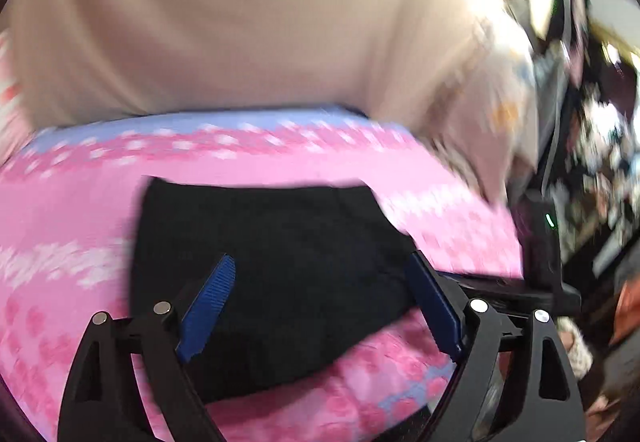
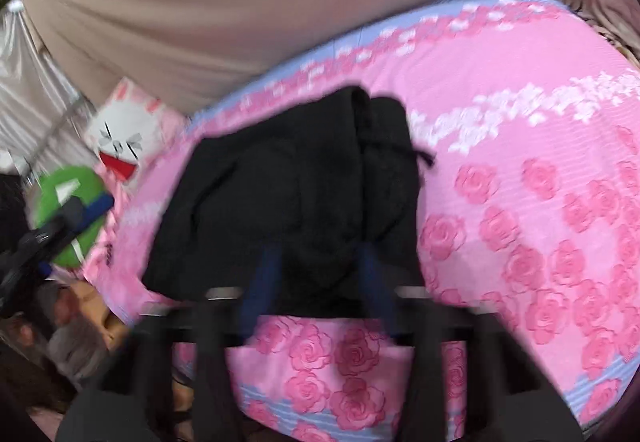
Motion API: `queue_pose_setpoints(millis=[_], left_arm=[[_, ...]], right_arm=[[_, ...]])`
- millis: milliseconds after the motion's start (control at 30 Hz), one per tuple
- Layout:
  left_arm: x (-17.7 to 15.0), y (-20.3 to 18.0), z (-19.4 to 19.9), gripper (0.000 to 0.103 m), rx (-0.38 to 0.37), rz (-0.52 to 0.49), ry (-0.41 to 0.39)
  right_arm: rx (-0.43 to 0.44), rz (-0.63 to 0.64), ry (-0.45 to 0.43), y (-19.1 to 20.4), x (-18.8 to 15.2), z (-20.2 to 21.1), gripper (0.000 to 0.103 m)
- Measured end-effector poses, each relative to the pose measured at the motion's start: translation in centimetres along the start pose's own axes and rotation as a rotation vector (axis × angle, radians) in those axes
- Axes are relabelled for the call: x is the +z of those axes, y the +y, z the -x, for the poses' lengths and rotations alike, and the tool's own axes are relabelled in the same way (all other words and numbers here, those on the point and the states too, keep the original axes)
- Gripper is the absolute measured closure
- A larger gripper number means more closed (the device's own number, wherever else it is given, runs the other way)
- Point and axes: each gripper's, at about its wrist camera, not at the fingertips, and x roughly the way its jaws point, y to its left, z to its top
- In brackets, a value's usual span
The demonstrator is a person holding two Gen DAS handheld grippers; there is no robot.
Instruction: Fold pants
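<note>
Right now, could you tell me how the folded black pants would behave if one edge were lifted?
The folded black fabric pants would probably droop and unfold, since the layers lie soft and rumpled. They likely drag rather than slide on the textured pink rose-patterned bedspread.

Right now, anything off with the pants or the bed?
The folded black fabric pants lie as an uneven bundle on the pink rose-print bedsheet: a loose cord sticks out at their right edge, and the top shows two humps. Left gripper open above them. Right gripper blurred.
</note>
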Motion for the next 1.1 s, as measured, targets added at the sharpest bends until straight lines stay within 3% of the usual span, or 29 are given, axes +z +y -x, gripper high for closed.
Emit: queue_pose_setpoints(millis=[133,300,367,400,433,500,533,600,667,833,933,967,1000,1033,1100], left_arm=[[-1.6,-4.1,-3.5,0.018,-0.004,-0.122,0.072],[-1.8,-4.8,-6.3,0.019,0.004,-0.094,0.122],[-1.4,-4.4,-7.1,0.042,0.025,-0.075,0.139],[-0.8,-4.1,-7.9,0.080,0.048,-0.065,0.153],[-0.3,-3.5,-8.4,0.095,0.046,-0.045,0.171],[1.0,-1.8,-7.7,0.097,0.009,0.048,0.163],[1.6,-1.1,-6.9,0.097,0.006,0.066,0.137],[3.1,-0.5,-4.5,0.097,0.030,0.073,0.059],[4.2,-0.2,-3.2,0.097,0.029,0.074,0.021],[5.8,-1.0,-2.4,0.097,0.063,0.040,-0.007],[6.0,-0.9,-2.7,0.097,0.069,0.045,-0.002],[6.1,-0.7,-2.7,0.097,0.071,0.049,-0.002],[6.1,-0.5,-2.7,0.097,0.072,0.054,-0.005],[6.3,-0.4,-2.5,0.097,0.073,0.056,-0.009],[6.5,-0.1,-2.1,0.097,0.075,0.059,-0.025]], right_arm=[[0.134,-0.024,-0.050,0.1,1.4,1.9,0.097],[0.309,-0.001,-0.078,1.4,3.9,3.1,0.098],[0.333,0.022,-0.079,2.0,4.6,2.7,0.098],[0.331,0.043,-0.077,2.1,4.8,2.4,0.097],[0.305,0.047,-0.090,1.9,5.0,2.4,0.094],[0.206,0.049,-0.132,0.9,4.8,2.8,0.087],[0.116,0.066,-0.165,0.0,4.6,3.3,0.074],[-0.019,0.104,-0.196,-1.1,4.4,3.6,0.056],[-0.095,0.156,-0.177,-2.0,4.4,2.6,0.055],[-0.059,0.192,-0.086,-2.6,5.7,-1.4,0.055],[-0.032,0.241,-0.080,-1.3,6.1,-2.4,0.056],[-0.016,0.271,-0.083,-0.4,6.2,-2.5,0.056],[-0.001,0.292,-0.080,0.3,6.2,-2.8,0.064],[0.014,0.311,-0.066,0.7,6.2,-3.1,0.081],[0.041,0.323,-0.011,1.7,6.2,-4.4,0.102]])
